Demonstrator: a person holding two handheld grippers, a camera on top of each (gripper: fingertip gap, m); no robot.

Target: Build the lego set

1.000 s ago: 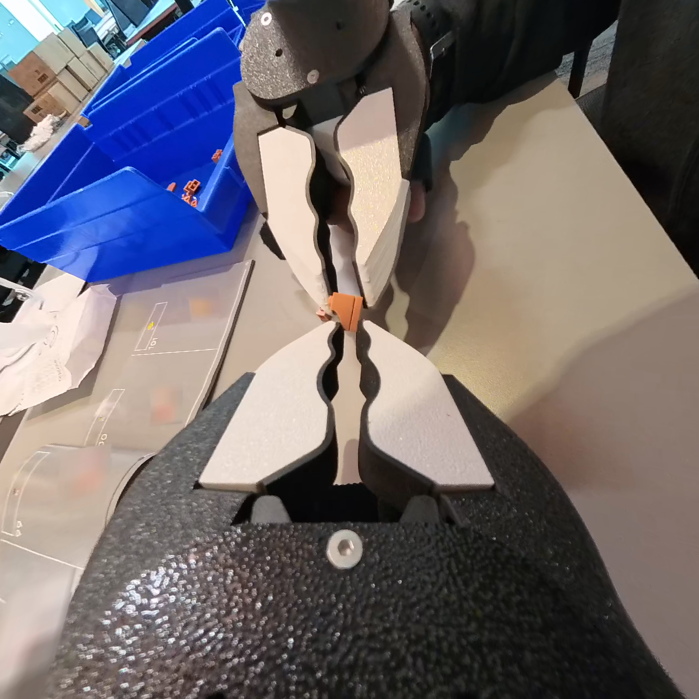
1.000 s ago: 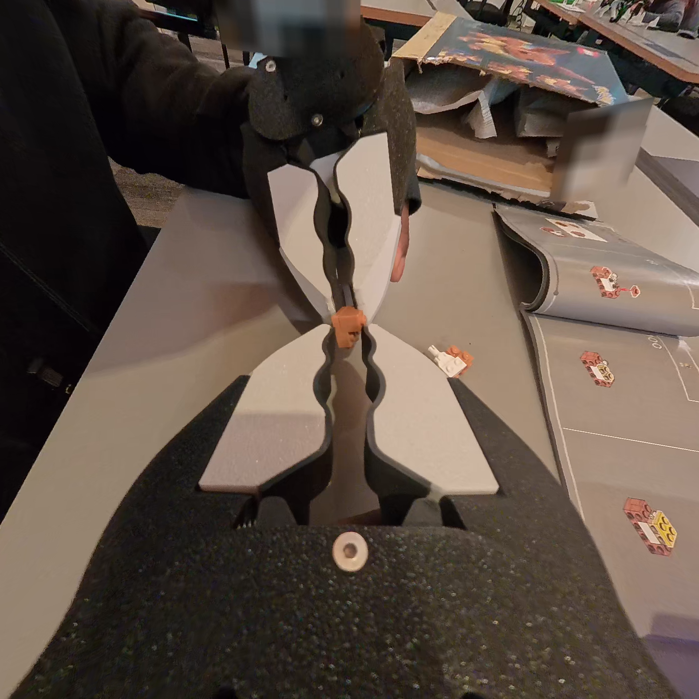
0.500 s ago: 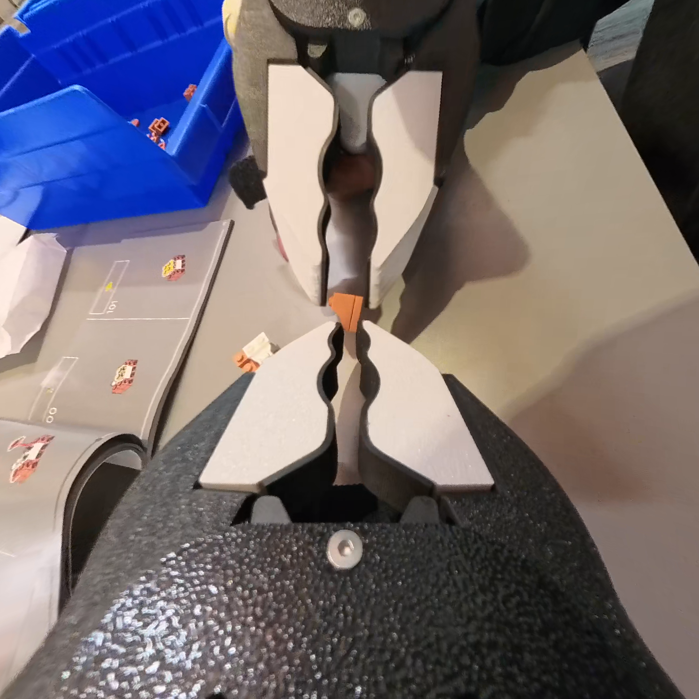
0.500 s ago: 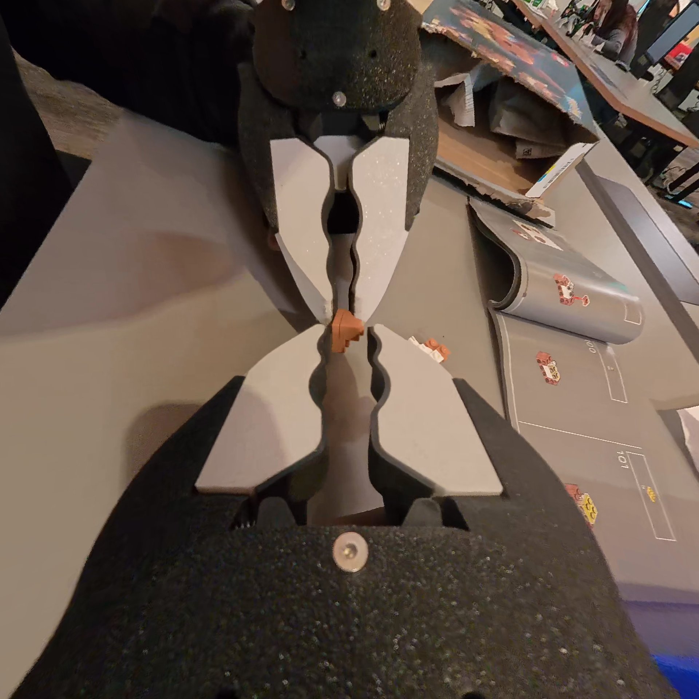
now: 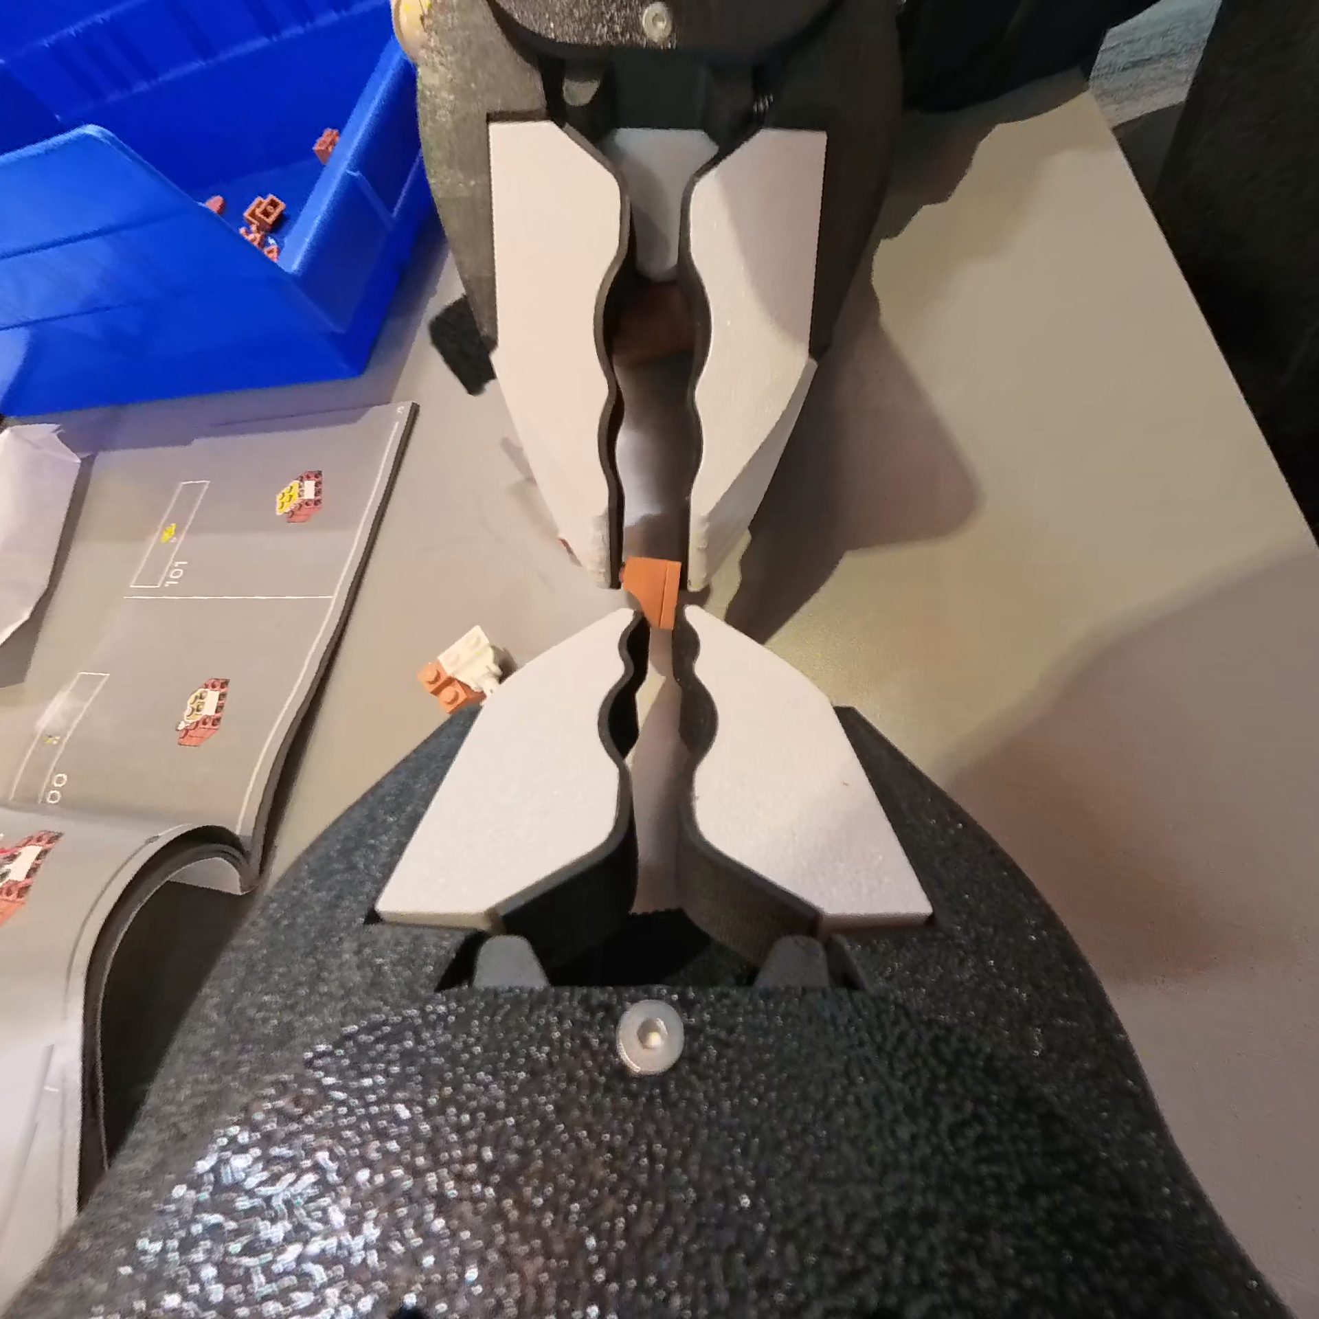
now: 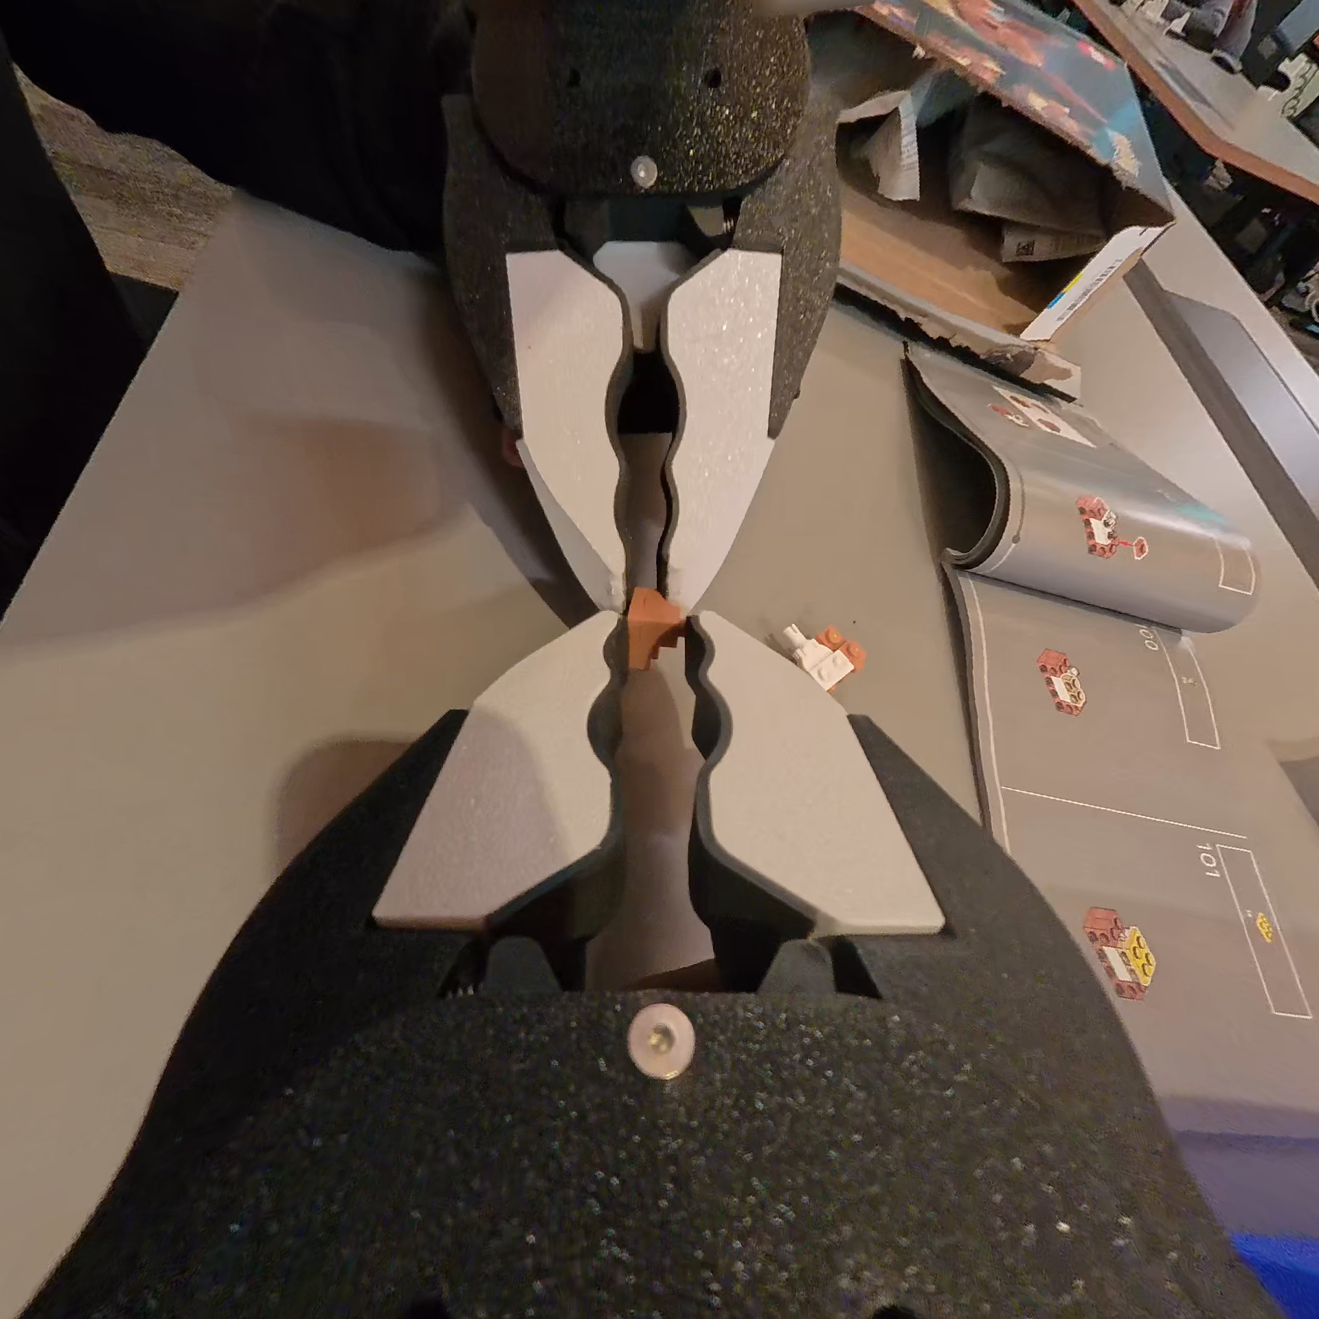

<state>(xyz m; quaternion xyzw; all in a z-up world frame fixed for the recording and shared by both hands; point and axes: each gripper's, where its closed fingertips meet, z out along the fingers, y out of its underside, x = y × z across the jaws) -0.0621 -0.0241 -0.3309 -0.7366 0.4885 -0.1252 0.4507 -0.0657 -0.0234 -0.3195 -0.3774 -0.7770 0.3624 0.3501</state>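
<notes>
A small orange brick piece (image 5: 648,589) hangs above the grey table, between two grippers that meet tip to tip. My left gripper (image 5: 655,621) is shut on its near end. In the left wrist view the right gripper (image 5: 651,571) comes in from above, its tips on either side of the piece. In the right wrist view my right gripper (image 6: 654,624) has both pads against the orange piece (image 6: 646,635). The left gripper (image 6: 646,589) pinches its far end there.
A small white and orange brick assembly (image 5: 464,667) lies on the table (image 5: 999,499) just beside the grippers; it also shows in the right wrist view (image 6: 828,653). An open grey instruction booklet (image 6: 1142,714), blue bins (image 5: 178,250) with loose bricks and a torn cardboard box (image 6: 999,214) stand around. Only a small space, under 4 cm, lies between the two pairs of fingers.
The right gripper's jaws opened a little, then came together again on the orange piece. The left gripper kept its hold. Both grippers swung, bringing the booklet and the small assembly into view.
</notes>
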